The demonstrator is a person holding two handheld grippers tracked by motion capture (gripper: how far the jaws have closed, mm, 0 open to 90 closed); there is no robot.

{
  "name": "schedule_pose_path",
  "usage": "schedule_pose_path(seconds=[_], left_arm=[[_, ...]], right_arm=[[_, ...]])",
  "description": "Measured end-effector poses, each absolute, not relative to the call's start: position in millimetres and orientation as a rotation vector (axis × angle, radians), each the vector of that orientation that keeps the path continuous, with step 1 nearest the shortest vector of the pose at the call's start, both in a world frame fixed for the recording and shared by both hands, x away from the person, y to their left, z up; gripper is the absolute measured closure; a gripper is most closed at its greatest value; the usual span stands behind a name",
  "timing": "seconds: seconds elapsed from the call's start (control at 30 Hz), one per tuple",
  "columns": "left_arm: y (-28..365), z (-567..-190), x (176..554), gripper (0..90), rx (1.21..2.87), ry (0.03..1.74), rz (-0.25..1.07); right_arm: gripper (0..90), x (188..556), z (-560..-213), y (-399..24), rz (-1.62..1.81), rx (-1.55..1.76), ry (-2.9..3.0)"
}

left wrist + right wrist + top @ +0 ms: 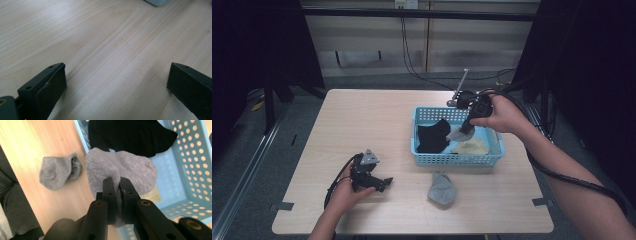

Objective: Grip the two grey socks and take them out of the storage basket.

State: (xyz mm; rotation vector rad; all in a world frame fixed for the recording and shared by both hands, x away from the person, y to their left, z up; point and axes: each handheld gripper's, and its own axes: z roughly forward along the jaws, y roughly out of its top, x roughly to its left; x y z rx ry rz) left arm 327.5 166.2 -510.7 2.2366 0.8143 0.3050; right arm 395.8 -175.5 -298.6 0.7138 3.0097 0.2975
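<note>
My right gripper [464, 131] [117, 184] is shut on a grey sock [120, 168] [458, 133] and holds it in the air over the light blue basket [452, 160] [192, 157]. Inside the basket lie a black sock [433, 136] [130, 135] and a pale yellow sock [472, 146] [152, 195]. A second grey sock [442, 188] [58, 171] lies on the table just in front of the basket. My left gripper [379, 184] [116, 80] rests low over the bare wood at the front left, jaws wide open with nothing between them.
The wooden table [362, 125] has free room on its left half and along the back. A metal stand [459, 90] rises behind the basket. Cables trail from both grippers. Dark curtains flank the table.
</note>
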Motion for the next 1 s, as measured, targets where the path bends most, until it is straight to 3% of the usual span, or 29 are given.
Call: schedule_pose_path(seconds=[0.4, 1.0], left_arm=[[166.2, -510.7, 327.5, 1.7, 2.237, 0.814, 0.305], [166.0, -511.0, 327.5, 1.7, 2.233, 0.815, 0.310]], right_arm=[[84.4, 370.1, -277.2, -168.7, 0.345, 0.618, 3.030], [84.3, 312.1, -274.0, -128.5, 0.486, 0.321, 3.125]])
